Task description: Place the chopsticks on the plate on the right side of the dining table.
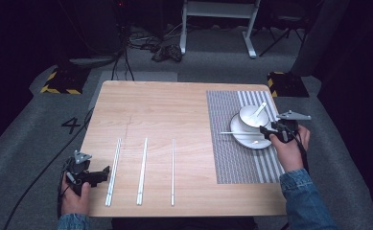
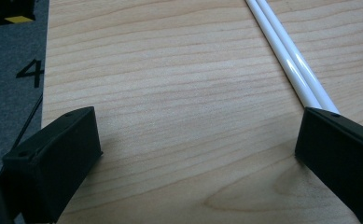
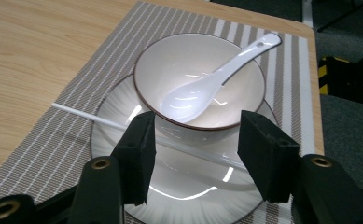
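White bowl [image 3: 198, 79] with a spoon [image 3: 207, 88] sits on a plate [image 3: 184, 182] on the striped mat [image 1: 232, 158] — right gripper [image 3: 195, 151] open over a chopstick [image 3: 90, 118] across the plate, left gripper [image 2: 195, 154] open beside paired chopsticks [image 2: 291, 65].

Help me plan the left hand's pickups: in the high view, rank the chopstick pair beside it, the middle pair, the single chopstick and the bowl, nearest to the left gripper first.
1. Leftmost chopstick pair, beside the left gripper.
2. Middle pair, table centre-left.
3. Single chopstick, centre.
4. Bowl, far right on the placemat.
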A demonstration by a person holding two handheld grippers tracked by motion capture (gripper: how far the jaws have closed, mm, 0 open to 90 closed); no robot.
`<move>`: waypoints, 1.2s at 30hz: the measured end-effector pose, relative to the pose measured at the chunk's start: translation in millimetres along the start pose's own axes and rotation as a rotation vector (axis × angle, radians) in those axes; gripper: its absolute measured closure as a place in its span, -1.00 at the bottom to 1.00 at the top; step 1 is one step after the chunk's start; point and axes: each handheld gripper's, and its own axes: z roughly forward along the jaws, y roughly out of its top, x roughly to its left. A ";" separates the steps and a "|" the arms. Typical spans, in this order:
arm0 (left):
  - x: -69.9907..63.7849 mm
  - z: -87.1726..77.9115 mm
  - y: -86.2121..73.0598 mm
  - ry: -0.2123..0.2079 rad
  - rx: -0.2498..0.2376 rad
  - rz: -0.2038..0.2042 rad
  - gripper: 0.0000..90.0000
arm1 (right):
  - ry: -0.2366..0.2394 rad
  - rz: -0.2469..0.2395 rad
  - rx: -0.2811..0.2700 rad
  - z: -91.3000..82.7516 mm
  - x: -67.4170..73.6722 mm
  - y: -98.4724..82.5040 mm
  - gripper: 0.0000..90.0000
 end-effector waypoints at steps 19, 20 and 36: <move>0.1 -0.7 -0.7 0.000 0.001 -0.001 -1.00 | 0.149 -0.124 0.045 21.0 74.7 24.9 -0.01; 0.1 -0.7 -0.6 0.000 0.001 0.000 -1.00 | 0.160 -0.138 0.058 23.8 79.3 25.3 -0.01; 0.2 -0.2 -0.3 -0.001 0.000 0.000 -1.00 | 0.333 -0.213 0.083 39.6 154.0 25.6 -0.13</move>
